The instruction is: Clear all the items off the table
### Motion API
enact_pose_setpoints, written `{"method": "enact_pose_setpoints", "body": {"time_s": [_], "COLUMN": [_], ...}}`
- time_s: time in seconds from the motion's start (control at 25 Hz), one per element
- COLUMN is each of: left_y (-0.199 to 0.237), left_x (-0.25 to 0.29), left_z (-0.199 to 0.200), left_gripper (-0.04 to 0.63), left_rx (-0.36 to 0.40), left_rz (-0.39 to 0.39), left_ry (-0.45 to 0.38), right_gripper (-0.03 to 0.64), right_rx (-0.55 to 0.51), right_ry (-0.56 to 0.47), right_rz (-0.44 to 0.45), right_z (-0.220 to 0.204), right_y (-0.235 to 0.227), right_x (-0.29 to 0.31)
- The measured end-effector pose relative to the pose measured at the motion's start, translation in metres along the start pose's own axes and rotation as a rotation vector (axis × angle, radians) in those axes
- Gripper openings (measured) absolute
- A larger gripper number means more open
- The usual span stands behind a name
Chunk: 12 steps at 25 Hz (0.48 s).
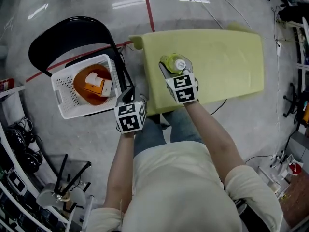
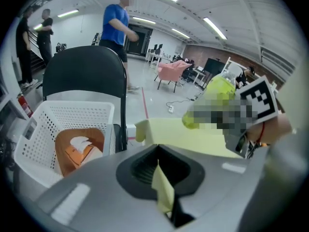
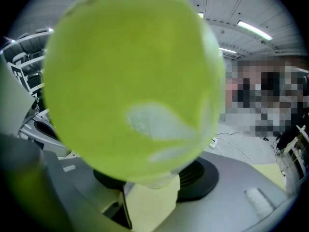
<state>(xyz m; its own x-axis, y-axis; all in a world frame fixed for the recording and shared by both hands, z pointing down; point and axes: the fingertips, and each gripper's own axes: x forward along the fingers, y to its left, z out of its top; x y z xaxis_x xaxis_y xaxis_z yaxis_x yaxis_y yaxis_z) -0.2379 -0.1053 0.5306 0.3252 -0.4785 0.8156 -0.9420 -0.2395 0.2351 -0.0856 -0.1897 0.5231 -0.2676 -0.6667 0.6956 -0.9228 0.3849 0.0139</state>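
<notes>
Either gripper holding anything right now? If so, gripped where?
The right gripper holds the yellow-green bottle, with its jaws on opposite sides of the rounded body. The left gripper is shut with nothing in it.

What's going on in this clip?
A person works with a gripper in each hand. The right gripper grips a yellow-green bottle, held over the pale green table. The left gripper is shut and empty, near the white basket on the black chair beside the table. The basket already holds an orange bowl and a small box.
</notes>
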Motion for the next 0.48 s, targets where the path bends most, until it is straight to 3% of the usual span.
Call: {"method": "enact_pose_setpoints", "body": {"time_s": [0.48], "left_y": [0.036], "left_x": [-0.046], "left_z": [-0.003], "left_gripper": [0.009], "left_rx": [-0.044], "left_rz": [0.048], "left_ry": [-0.040], "right_gripper": [0.261], "right_rx": [-0.083], "right_ry": [-0.026], "right_rz": [0.060], "right_z": [0.035], "right_y": [0.057], "right_x": [-0.032]}}
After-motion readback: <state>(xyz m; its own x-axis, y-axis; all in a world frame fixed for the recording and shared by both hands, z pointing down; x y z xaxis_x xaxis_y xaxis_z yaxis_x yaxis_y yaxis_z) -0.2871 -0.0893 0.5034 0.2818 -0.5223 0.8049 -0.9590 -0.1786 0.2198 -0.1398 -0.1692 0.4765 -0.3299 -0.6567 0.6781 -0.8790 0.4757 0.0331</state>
